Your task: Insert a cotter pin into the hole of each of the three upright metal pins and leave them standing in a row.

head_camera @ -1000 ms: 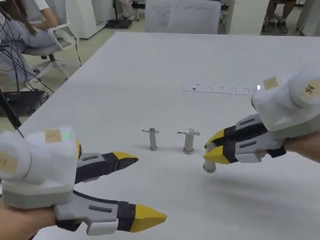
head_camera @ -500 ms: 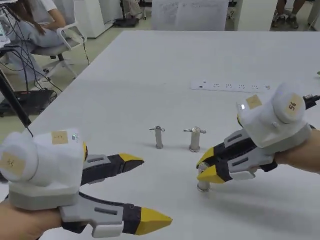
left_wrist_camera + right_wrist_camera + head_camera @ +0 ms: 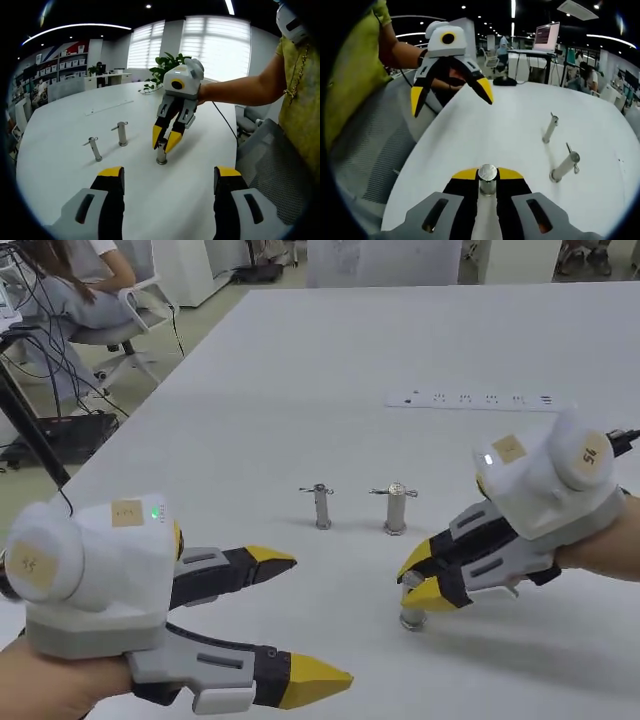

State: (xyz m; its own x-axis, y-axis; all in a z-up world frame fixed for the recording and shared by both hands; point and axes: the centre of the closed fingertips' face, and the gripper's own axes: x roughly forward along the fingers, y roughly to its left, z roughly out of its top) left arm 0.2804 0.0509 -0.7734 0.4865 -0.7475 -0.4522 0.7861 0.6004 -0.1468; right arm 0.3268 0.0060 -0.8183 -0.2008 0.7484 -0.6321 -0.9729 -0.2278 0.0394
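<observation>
**Right hand-held gripper.** Your right hand-held gripper is clenched on the third metal pin, grasping it near the top. The pin is upright, with its base down at the white surface. In the right gripper view, the yellow fingertips bear on both sides of the pin's round head. This pin sits nearer to you than the other two and is out of their line.

**Left hand-held gripper.** Your left hand-held gripper is released. Its jaws are spread wide with nothing between them. It sits low over the surface at the near left, well apart from every pin.

**Other pins.** The left metal pin and the middle metal pin stand upright side by side, apart from each other, beyond the right hand-held gripper. Each carries a cotter pin crosswise through its upper end.

**Background.** A power strip lies farther back on the surface.
</observation>
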